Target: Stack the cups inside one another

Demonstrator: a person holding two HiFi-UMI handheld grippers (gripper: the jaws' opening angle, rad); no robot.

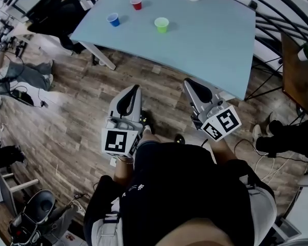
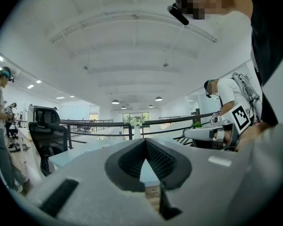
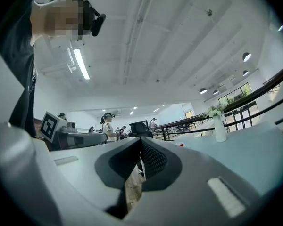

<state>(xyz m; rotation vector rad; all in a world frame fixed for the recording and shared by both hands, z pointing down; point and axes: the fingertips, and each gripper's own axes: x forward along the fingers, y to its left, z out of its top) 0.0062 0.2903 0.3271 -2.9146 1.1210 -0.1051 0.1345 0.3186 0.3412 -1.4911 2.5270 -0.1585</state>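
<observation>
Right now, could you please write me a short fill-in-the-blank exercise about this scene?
The table holds ___ cups, none stacked. In the head view, left of the red cup and green cup stands the ___ one. The left gripper and right gripper are both short of the table, their jaws ___.
Missing words: three; blue; shut.

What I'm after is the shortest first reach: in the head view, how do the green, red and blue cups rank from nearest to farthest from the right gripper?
1. Green cup: nearest the right gripper, ahead and slightly left.
2. Red cup and blue cup: both farther left, too close to call.
</observation>
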